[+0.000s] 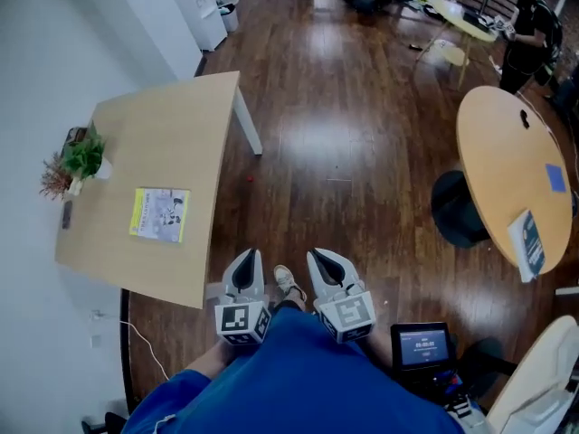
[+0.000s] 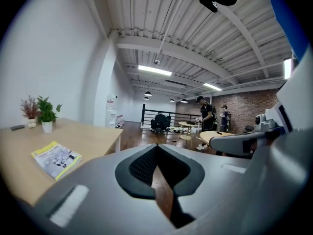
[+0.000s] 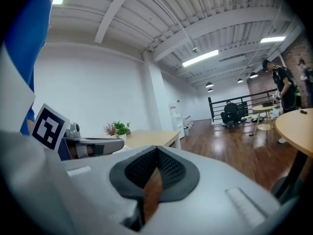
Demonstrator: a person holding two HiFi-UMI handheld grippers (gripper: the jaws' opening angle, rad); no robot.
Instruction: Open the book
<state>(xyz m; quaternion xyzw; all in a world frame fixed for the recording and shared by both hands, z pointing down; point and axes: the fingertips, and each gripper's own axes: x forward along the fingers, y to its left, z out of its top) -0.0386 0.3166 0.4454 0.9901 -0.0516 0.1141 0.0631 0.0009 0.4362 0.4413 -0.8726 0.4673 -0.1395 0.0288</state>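
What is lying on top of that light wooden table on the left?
On the table: a closed yellow-edged book, a potted green plant beside a reddish one, and a small dark object. The book's pages are hidden under its cover.

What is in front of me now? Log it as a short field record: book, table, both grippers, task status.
book: closed, cover up, flat on the wooden table
potted plant: at the table's edge, apart from the book
left gripper: shut, empty, over the floor, short of the table
right gripper: shut, empty, beside the left one
task status: book not yet touched or opened
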